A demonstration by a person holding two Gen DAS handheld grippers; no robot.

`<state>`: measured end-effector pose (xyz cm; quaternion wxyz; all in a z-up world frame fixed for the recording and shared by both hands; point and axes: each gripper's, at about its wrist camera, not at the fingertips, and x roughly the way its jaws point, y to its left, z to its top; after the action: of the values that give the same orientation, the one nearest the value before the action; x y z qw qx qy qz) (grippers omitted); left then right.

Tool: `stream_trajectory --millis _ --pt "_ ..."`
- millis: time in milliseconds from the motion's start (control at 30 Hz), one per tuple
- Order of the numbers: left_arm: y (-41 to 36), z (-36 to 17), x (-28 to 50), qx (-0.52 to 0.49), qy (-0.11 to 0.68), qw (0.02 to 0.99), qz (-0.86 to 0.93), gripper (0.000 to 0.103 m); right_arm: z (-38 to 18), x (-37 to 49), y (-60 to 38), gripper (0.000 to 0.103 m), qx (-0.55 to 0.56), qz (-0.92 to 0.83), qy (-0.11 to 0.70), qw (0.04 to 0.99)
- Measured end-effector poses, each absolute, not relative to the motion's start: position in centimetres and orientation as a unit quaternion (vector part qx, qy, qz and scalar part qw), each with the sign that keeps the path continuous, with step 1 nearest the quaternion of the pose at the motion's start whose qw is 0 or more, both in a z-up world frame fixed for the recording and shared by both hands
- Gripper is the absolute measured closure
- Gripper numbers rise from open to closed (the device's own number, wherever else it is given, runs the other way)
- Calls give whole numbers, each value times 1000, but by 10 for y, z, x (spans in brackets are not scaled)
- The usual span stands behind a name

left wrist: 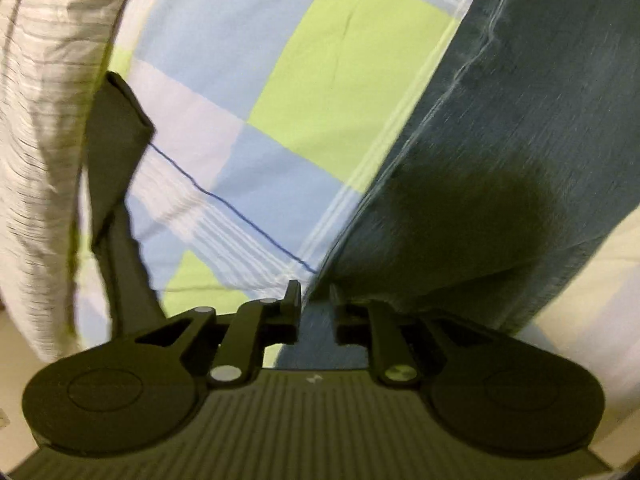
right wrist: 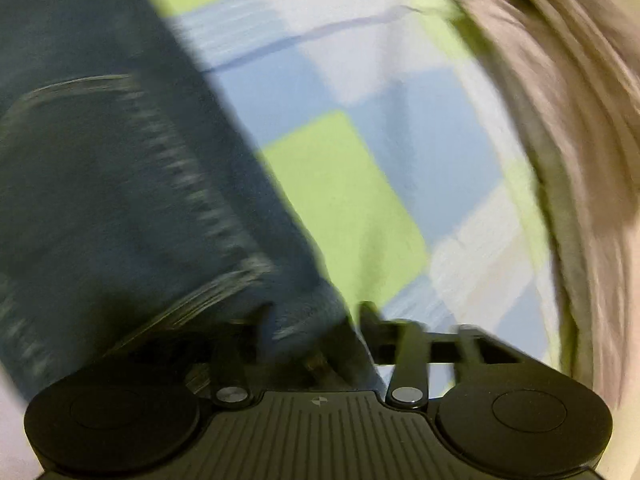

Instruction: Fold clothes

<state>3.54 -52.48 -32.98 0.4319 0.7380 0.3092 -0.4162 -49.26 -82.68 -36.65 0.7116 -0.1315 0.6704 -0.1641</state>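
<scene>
Blue jeans (left wrist: pixel 500 140) lie on a checked bedsheet (left wrist: pixel 240 80) of blue, green and white. In the left wrist view my left gripper (left wrist: pixel 316 300) is shut on the jeans' edge, cloth pinched between the fingers. In the right wrist view the jeans (right wrist: pixel 100 160) fill the left side, with a stitched pocket showing. My right gripper (right wrist: pixel 316 320) is shut on a fold of the jeans. The right view is blurred by motion.
A pale striped garment (left wrist: pixel 36 120) lies bunched along the left of the left view and also shows at the right of the right view (right wrist: pixel 580 120). A dark cloth piece (left wrist: pixel 116 152) lies beside it. The sheet (right wrist: pixel 340 200) lies between the jeans and the striped garment.
</scene>
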Motion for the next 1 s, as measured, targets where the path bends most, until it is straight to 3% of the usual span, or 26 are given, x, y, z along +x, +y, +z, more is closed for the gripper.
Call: stream_trajectory --millis 200,367,467,600,733,1000 --pt "-513 -311 26 733 287 473 -396 81 -339 -523 -817 55 -72 -256 624 735" --pt "-488 -289 6 723 285 489 -396 78 -318 -570 -786 55 49 -295 581 757" --pt "-473 -276 -6 717 284 499 -396 76 -332 -588 -773 55 69 -300 604 735" --pt "-435 -267 -19 718 283 503 -389 72 -318 -606 -757 55 87 -339 575 739" --pt "-389 -271 -26 728 273 497 -385 61 -304 -597 -727 55 98 -345 552 753" --pt "-327 -305 -23 731 207 497 -420 57 -298 -523 -629 54 119 -303 538 778"
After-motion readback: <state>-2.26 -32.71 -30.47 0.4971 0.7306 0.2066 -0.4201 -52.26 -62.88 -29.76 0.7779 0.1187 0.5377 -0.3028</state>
